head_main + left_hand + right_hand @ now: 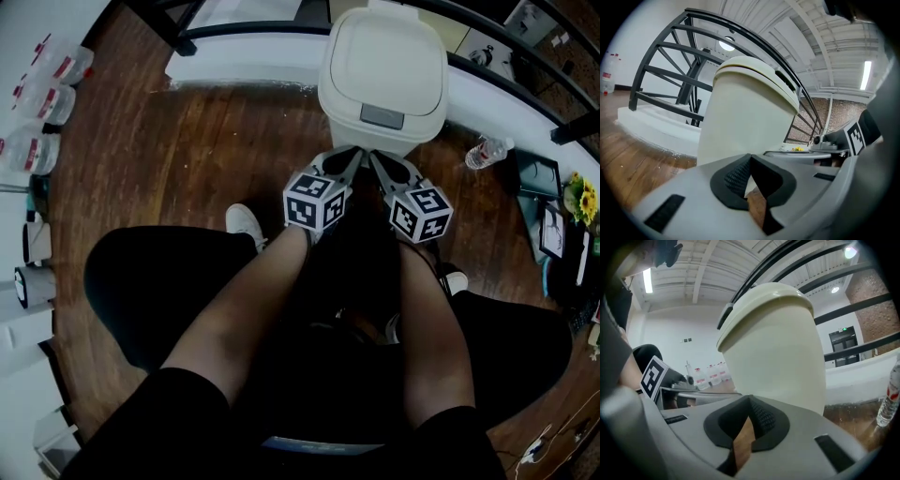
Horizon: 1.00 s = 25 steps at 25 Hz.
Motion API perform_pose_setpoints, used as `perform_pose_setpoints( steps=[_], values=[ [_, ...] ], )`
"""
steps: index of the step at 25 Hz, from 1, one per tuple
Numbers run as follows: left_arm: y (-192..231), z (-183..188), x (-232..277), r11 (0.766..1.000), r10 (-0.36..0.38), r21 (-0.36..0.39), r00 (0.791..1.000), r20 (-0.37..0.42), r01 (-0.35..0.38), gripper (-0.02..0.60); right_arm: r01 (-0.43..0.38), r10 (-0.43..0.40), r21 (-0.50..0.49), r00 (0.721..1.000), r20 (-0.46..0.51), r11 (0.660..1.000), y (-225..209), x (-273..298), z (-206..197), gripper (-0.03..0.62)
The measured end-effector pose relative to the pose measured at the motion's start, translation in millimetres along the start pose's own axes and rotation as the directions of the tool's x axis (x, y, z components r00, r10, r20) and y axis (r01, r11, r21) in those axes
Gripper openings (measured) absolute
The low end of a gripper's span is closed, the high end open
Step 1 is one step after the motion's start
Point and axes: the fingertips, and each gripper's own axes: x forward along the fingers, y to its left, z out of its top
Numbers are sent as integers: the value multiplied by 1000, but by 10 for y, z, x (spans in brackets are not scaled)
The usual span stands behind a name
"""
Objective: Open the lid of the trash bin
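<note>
On wood floor (pixel 187 141), close in front of the seated person, a cream trash bin (pixel 382 70) is shown, lid (pixel 384 52) shut. Left hand-held gripper (pixel 750 157) & right hand-held gripper (pixel 750 400) are held near its front, each pressed together, nothing pinched. Bin is judged light, stiff, smooth plastic, so it may slide. Grey tab (pixel 382 115) at lid front is prob. the spot to press.

Dark wood plank floor (pixel 178 150) across centre frame. White curved plinth (pixel 244 67) along top edge, black metal railing (pixel 665 75) rising from it. White wall (pixel 628 47) upper left; brick wall (pixel 879 315) upper right. Ceiling tube light (pixel 867 75) lit, right side. Red-labelled bottles (pixel 47 84) far left.
</note>
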Motion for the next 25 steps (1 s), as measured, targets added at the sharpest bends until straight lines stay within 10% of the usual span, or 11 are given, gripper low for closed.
perform_pose_setpoints(
  steps=[25],
  values=[
    [353,-1194,804,997,47,70,946,-320,-25,41,58,-35,99,973,-226,993,-719,148,-949,14]
  ],
)
